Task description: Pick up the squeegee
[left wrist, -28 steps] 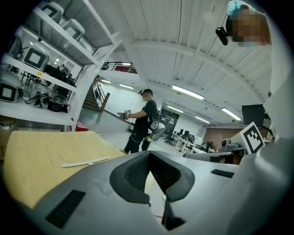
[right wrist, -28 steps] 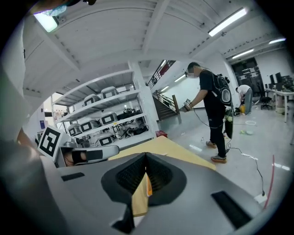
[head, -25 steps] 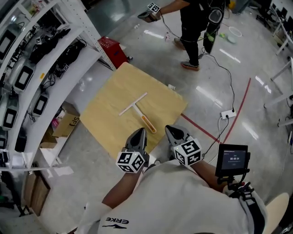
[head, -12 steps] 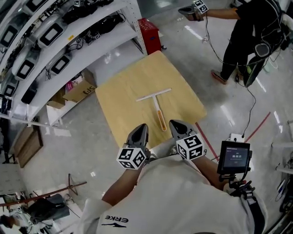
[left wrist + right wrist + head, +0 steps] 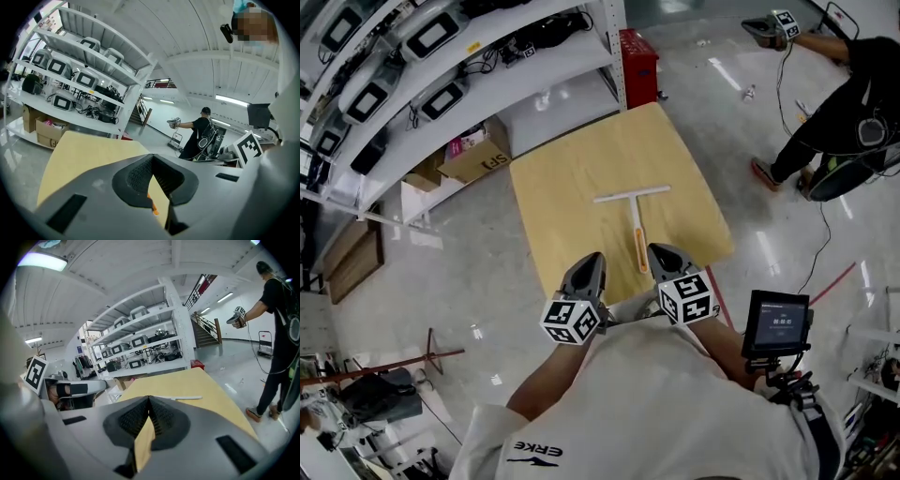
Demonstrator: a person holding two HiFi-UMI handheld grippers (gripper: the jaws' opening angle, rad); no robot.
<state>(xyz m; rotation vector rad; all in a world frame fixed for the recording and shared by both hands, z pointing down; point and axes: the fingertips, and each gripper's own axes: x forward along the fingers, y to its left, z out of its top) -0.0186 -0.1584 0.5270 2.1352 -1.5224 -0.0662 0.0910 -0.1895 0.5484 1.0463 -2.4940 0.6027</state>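
- My right claw (image 5: pixel 662 253) is clenched on nothing: its own view shows the pads of the right claw (image 5: pixel 149 401) pressed together at the tips with only the board behind them.
- My left claw (image 5: pixel 590 260) is likewise clenched and empty; through the slit below the tips of the left claw (image 5: pixel 152 158) I see only a sliver of orange handle lying beyond.
- The squeegee (image 5: pixel 637 220) lies flat on the tan board (image 5: pixel 562 187), white blade across the far end, orange grip end towards me. It rests near the board's middle, well in from every edge, untouched by either claw.
- In the right gripper view the blade of the squeegee (image 5: pixel 180 398) shows just above the jaw tips.
- The board surface around the squeegee is bare on all sides. Its near edge sits just ahead of both claws.
- A white shelving rack (image 5: pixel 441 56) with devices and cables runs along the board's left and far side; a cardboard box (image 5: pixel 473 155) and a red box (image 5: pixel 637 56) stand at its foot.
- Another person (image 5: pixel 853 103) stands on the floor to the right, well apart from the board, with a cable trailing beside them.
- A small screen (image 5: pixel 776 323) is mounted by my right side.
- Both claws sit side by side, close together, pointing forward and slightly down at the board, marker cubes facing up.
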